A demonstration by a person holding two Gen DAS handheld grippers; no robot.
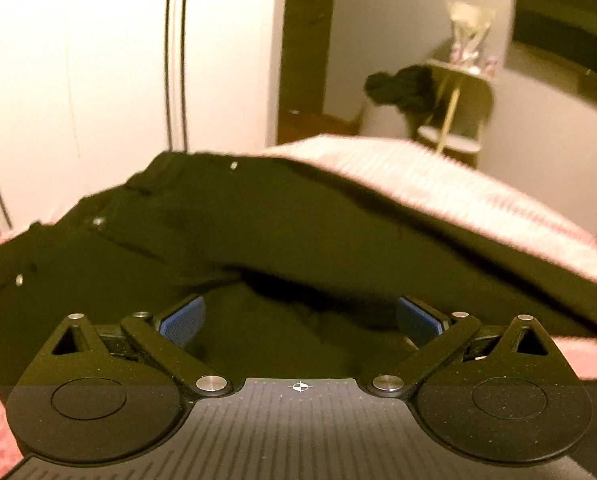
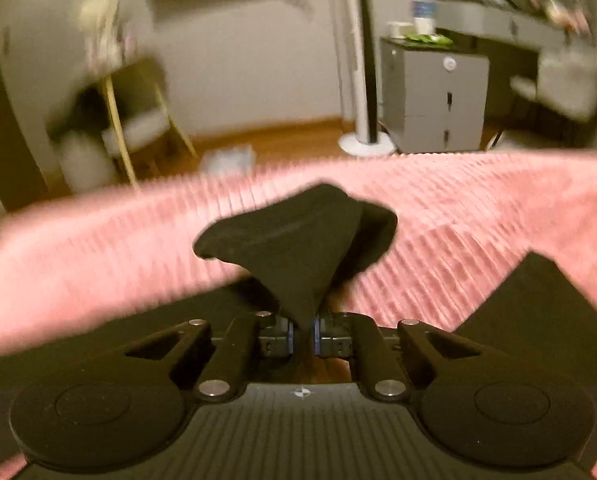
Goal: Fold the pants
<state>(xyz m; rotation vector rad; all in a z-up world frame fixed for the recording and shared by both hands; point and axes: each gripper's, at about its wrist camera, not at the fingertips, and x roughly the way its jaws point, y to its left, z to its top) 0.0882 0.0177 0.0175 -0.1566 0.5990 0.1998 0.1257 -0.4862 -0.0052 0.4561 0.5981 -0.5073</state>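
Two grippers working: right gripper pinches a bunch of black pants over the pink bedspread; left gripper spread wide, empty. Mid-fold, likely. Next: carry the pinched end across and lay it flat.

We see the pants lying on the bed, with a chair behind the bed, and in the right wrist view a cabinet stands beyond the bed to the right of a standing fan.
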